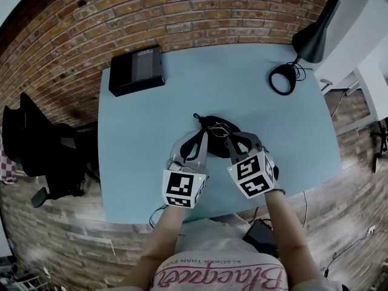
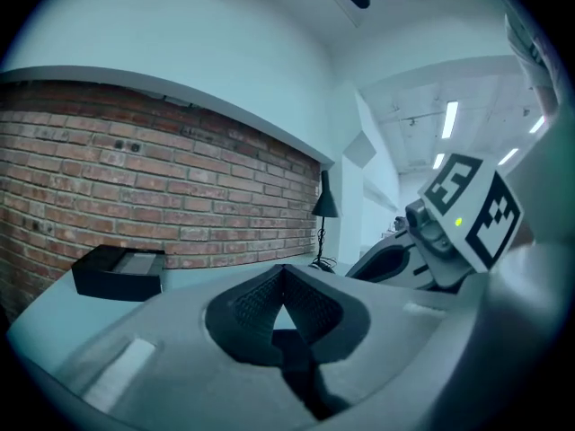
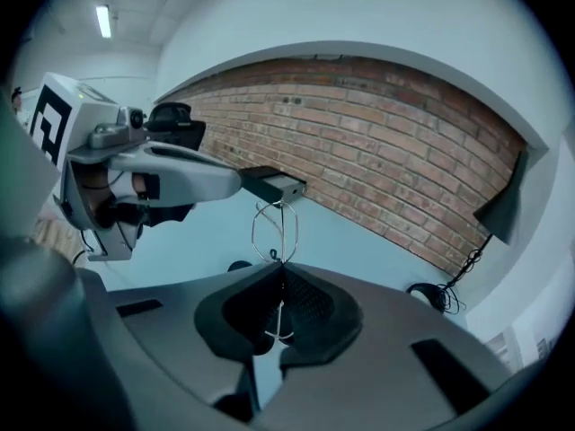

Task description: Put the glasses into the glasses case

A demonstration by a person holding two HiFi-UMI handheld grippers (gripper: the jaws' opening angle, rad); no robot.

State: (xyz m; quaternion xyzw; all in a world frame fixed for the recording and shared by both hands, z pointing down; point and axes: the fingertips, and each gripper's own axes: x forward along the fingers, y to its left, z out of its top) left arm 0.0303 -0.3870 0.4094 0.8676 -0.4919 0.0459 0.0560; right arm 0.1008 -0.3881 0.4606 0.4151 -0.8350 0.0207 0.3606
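On blue table by brick wall, right gripper pinching glasses, left gripper closed, seemingly empty

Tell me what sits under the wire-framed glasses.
Beneath the thin wire-framed glasses lies a black oval glasses case on the pale blue table. The right gripper covers part of it; its inside is hidden.

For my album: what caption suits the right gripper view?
Right gripper pinches wire glasses over the blue table, left gripper alongside.
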